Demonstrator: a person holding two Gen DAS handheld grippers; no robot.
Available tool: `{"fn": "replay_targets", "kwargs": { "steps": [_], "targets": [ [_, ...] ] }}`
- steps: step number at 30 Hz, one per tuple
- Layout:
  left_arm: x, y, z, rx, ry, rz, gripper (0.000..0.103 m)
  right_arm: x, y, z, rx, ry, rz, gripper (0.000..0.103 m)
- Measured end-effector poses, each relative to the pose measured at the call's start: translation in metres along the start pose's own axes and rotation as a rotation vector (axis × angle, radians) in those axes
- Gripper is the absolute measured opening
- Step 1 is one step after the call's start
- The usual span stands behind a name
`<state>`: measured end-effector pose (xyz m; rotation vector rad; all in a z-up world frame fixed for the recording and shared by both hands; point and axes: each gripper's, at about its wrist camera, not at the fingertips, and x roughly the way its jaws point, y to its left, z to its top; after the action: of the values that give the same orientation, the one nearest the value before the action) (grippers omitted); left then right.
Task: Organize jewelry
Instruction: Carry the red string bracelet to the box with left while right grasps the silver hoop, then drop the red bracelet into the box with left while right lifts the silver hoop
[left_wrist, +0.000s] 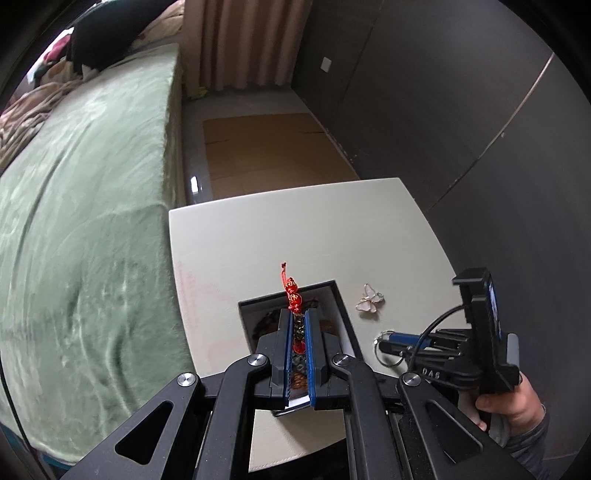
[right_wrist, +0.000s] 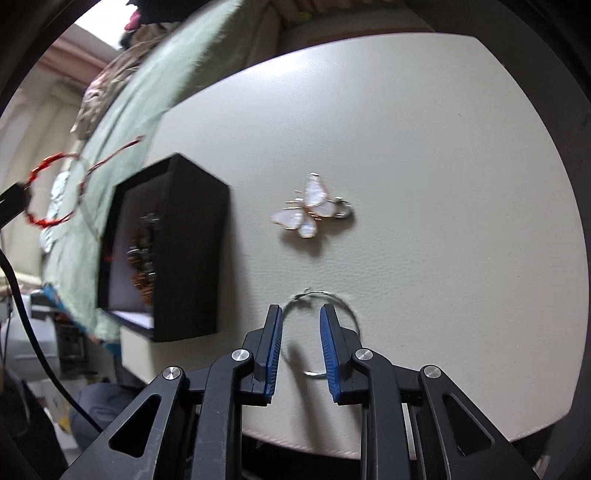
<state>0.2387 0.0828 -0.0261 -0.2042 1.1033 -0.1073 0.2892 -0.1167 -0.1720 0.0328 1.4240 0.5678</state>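
Note:
My left gripper (left_wrist: 296, 314) is shut on a red beaded cord bracelet (left_wrist: 293, 293) and holds it over an open black jewelry box (left_wrist: 340, 295). In the right wrist view the bracelet (right_wrist: 50, 220) hangs as a loop left of the box (right_wrist: 192, 254), which has dark beaded pieces inside. A white butterfly brooch (right_wrist: 308, 206) lies on the cream table (right_wrist: 424, 140). My right gripper (right_wrist: 301, 314) points down at a thin silver hoop (right_wrist: 325, 292) on the table. Its jaws stand apart, with one fingertip inside the hoop, and the pads do not press on it.
A bed with a green blanket (left_wrist: 81, 221) runs along the table's left side. Flat cardboard (left_wrist: 266, 147) lies on the floor beyond the table, with a dark wall (left_wrist: 461, 110) to the right. A person's hand (left_wrist: 517, 406) grips the right gripper's handle.

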Motion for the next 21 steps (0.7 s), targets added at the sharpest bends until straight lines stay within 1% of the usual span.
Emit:
{"fn": "replay_targets", "kwargs": {
  "steps": [1,3,8,11,15,19,21],
  "targets": [
    [-0.001,0.002,-0.002,-0.002,0.001,-0.004,0.006,-0.001,0.000,0.000,0.004,-0.002,-0.007,0.022],
    [0.000,0.004,-0.004,-0.006,0.004,-0.018,0.006,-0.002,-0.001,0.001,0.007,-0.019,-0.051,0.022],
    [-0.001,0.004,-0.008,-0.004,0.005,-0.026,0.006,0.002,0.005,0.010,0.021,-0.035,-0.083,0.022],
    [-0.003,0.008,-0.008,-0.008,0.002,-0.025,0.006,0.003,0.012,0.012,0.011,-0.051,-0.139,0.022],
    [-0.007,0.015,-0.010,-0.019,-0.005,-0.018,0.006,0.003,0.019,0.017,-0.001,-0.072,-0.189,0.023],
    [-0.010,0.021,-0.013,-0.034,-0.007,-0.013,0.006,0.006,0.032,0.021,-0.041,-0.097,-0.251,0.023],
    [-0.010,0.023,-0.015,-0.039,-0.003,-0.018,0.006,0.005,0.032,0.021,-0.059,-0.109,-0.283,0.015]
  ]
}}
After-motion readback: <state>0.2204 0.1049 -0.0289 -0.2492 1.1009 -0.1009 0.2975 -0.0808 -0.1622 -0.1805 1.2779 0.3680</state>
